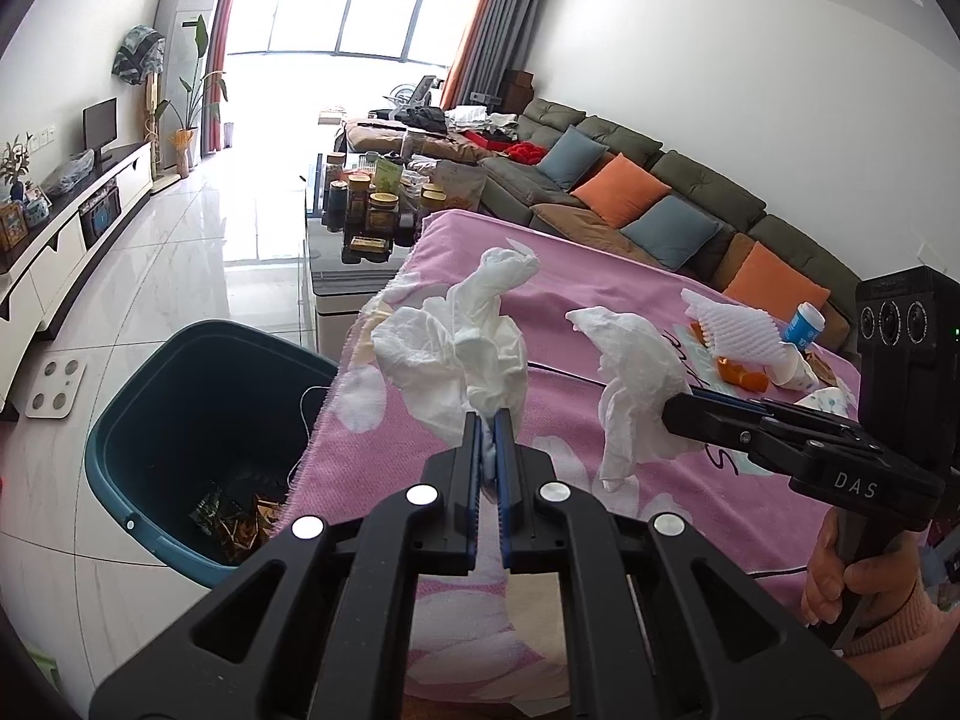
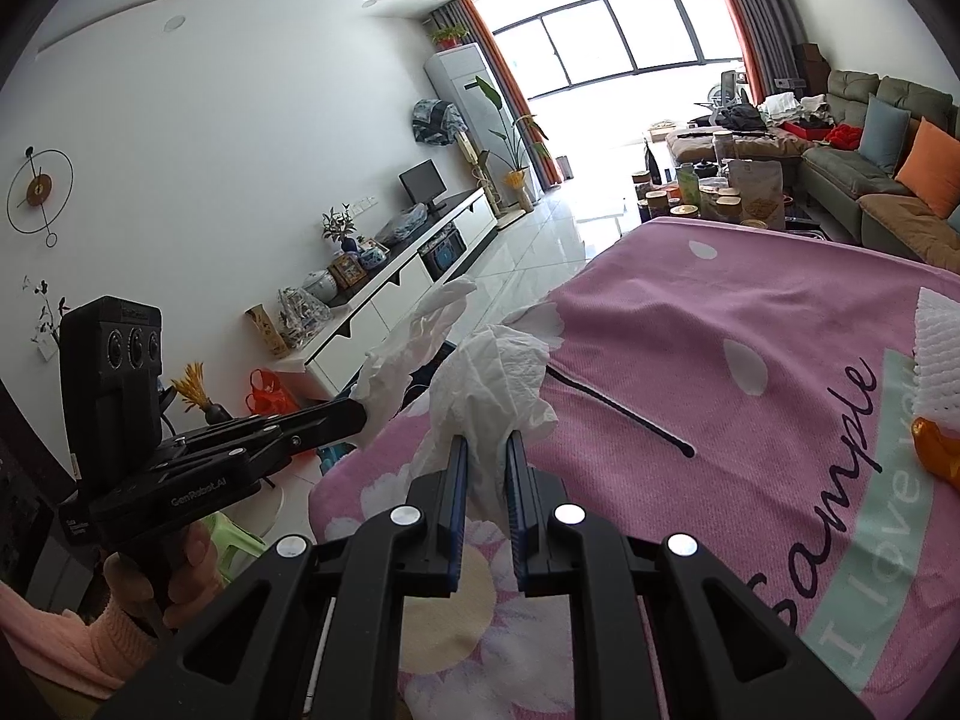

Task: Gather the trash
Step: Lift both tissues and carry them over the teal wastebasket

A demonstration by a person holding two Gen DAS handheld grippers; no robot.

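Closest to me are the two black grippers, and each one is clamped on one crumpled white tissue. The left gripper (image 1: pixel 491 420) pinches the bigger tissue (image 1: pixel 462 336) between its blue pads, with the jaws almost together, and holds it up above the left edge of the table. The right gripper (image 2: pixel 485 450) grips the second tissue (image 2: pixel 492 378) with a slightly wider gap, also lifted above the cloth. Under them is one pink blanket (image 1: pixel 576 264) with white petals and printed letters, which covers the table. On the floor just beside the table's left edge stands one dark teal trash bin (image 1: pixel 144 420), open, with some wrappers at the bottom. On the far right side of the blanket I count one white foam fruit net (image 1: pixel 735 324), one small blue and white bottle (image 1: pixel 804 324) and some orange pieces (image 1: pixel 744 375) close together. One thin black stick (image 2: pixel 618 414) lies flat on the cloth, near the right gripper's tissue.
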